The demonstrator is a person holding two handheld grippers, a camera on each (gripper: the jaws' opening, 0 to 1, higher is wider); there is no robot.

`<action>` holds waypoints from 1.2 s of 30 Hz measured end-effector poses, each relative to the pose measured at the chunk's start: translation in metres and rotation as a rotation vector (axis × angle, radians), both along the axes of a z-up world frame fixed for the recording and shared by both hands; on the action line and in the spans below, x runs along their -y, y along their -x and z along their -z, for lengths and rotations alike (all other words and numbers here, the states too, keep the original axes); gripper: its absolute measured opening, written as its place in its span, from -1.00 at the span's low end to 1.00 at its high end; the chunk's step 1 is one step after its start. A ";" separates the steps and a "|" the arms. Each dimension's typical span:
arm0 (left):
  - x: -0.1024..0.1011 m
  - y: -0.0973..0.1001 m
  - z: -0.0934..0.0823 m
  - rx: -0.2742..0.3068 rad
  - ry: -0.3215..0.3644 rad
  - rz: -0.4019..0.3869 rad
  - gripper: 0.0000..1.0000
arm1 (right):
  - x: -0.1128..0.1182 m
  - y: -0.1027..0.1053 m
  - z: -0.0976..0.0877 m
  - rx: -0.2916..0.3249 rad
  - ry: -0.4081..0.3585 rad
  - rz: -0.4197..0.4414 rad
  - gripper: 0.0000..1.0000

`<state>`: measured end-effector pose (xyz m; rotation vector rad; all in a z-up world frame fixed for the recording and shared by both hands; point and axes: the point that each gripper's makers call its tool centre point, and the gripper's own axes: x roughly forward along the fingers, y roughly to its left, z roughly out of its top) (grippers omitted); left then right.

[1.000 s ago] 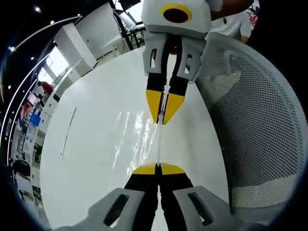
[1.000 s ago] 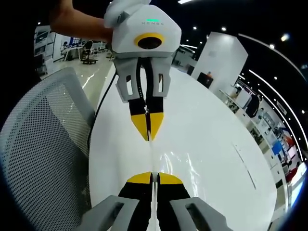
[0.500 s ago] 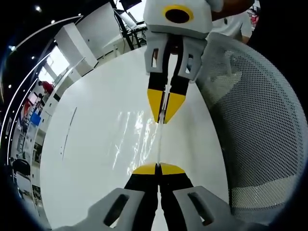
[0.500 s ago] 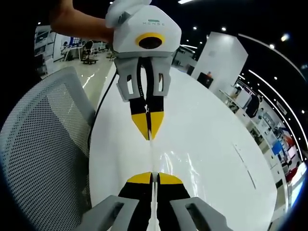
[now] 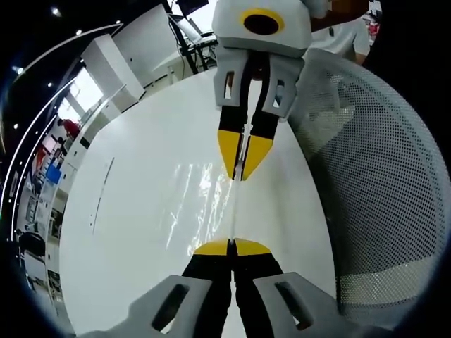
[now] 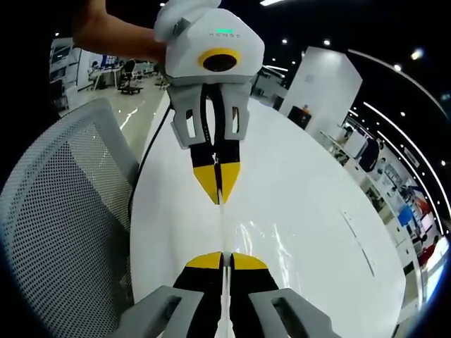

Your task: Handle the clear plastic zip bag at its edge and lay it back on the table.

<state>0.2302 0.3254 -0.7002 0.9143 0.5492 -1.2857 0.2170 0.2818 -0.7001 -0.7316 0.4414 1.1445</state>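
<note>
Two grippers, both mine, face each other across the bag. In the left gripper view my left gripper [image 5: 232, 247] rises from the bottom centre of the frame, its yellow-tipped jaws pressed together on the edge of the clear plastic zip bag [image 5: 201, 204]. The bag's edge runs as a thin pale line straight up the middle of the frame to my right gripper [image 5: 242, 171], which points down from the top centre with its jaws likewise pinched on that same edge. The rest of the bag spreads to the left of that line as a glossy, wrinkled sheet against the white table [image 5: 127, 232]. A grey mesh chair back [image 5: 373, 204] takes up the right side of the frame.

In the right gripper view the arrangement is mirrored: my right gripper [image 6: 222, 259] comes up from the bottom centre, clamped on the bag's edge, and my left gripper [image 6: 218, 194] hangs from the top centre, its tips nipped on the edge too. Here the zip bag [image 6: 257, 243] glints to the right of the taut edge, over the white table [image 6: 303, 211]. The mesh chair back [image 6: 63, 225] fills the lower left, and a hand [image 6: 116, 35] grips the left gripper's body at the upper left.
</note>
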 end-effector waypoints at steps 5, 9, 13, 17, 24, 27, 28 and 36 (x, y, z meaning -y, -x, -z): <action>0.000 0.000 -0.001 -0.001 0.001 -0.001 -1.00 | 0.000 -0.001 -0.001 0.002 0.001 0.001 -1.00; 0.000 -0.001 -0.001 -0.001 0.001 -0.002 -1.00 | 0.001 -0.002 -0.001 0.003 0.001 0.002 -1.00; 0.000 -0.002 0.000 -0.001 0.002 -0.001 -1.00 | 0.001 -0.002 -0.001 0.004 0.000 0.003 -1.00; 0.000 -0.003 -0.001 0.000 0.001 -0.002 -1.00 | 0.003 -0.003 -0.001 0.005 -0.001 0.008 -1.00; -0.001 -0.003 0.000 -0.001 0.000 -0.003 -1.00 | 0.003 -0.002 -0.001 0.005 -0.001 0.010 -1.00; -0.002 -0.003 0.000 -0.003 0.003 -0.007 -1.00 | 0.003 -0.002 0.000 0.004 -0.003 0.010 -1.00; -0.001 -0.002 0.000 -0.004 0.003 -0.007 -1.00 | 0.003 -0.001 0.000 0.003 -0.003 0.010 -1.00; -0.002 -0.001 0.000 -0.006 0.005 -0.010 -1.00 | 0.003 -0.001 -0.001 0.005 -0.003 0.009 -1.00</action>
